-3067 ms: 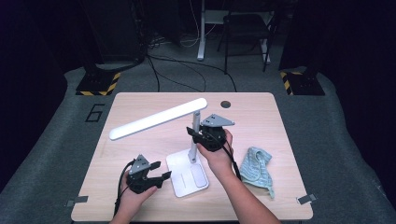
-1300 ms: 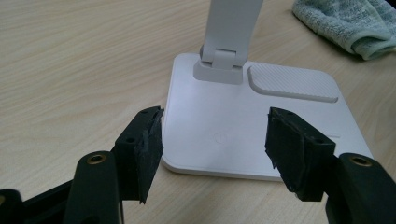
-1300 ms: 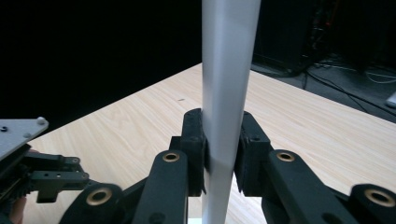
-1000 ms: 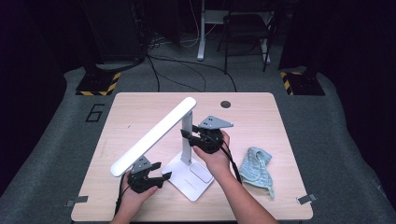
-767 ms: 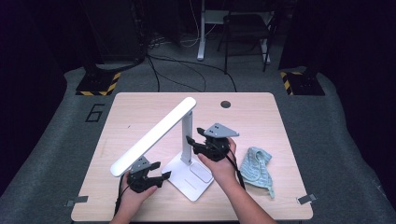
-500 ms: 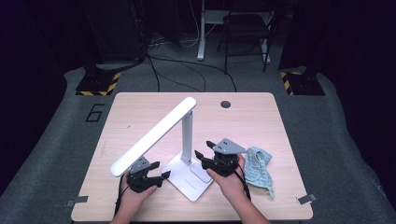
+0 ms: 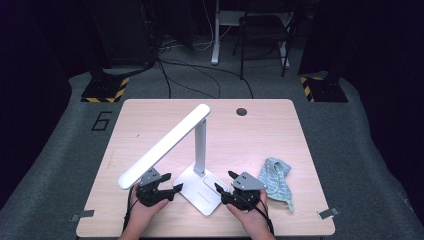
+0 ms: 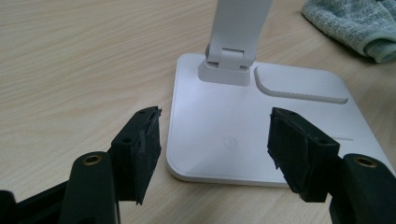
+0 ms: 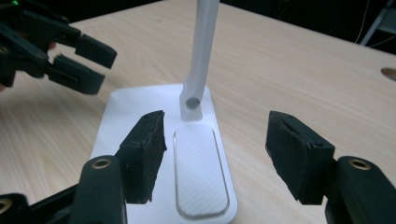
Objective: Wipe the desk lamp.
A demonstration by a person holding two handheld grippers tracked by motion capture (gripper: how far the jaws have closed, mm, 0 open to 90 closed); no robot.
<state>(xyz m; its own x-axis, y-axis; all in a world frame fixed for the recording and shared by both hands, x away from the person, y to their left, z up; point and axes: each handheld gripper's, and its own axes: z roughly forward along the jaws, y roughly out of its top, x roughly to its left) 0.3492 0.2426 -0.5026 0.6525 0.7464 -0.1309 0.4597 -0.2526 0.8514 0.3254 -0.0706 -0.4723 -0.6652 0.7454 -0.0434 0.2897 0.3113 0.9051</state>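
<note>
A white desk lamp stands on the wooden table, its flat base near the front edge, its post upright and its long head slanting down to the left. My left gripper is open at the base's left corner; its jaws have just been opening a little and the pads touch nothing. My right gripper is low at the base's right side, facing the post. Its jaws have just been opening, and nothing is between them.
A crumpled blue-green cloth lies on the table right of my right hand, and also shows at top right as the cloth. A round cable hole sits near the far edge. My left gripper shows beyond the base.
My right gripper has let go of the lamp post, opened, and come down and toward the front edge beside the base. Earlier the lamp head was swung round to the left. The left gripper stayed put.
</note>
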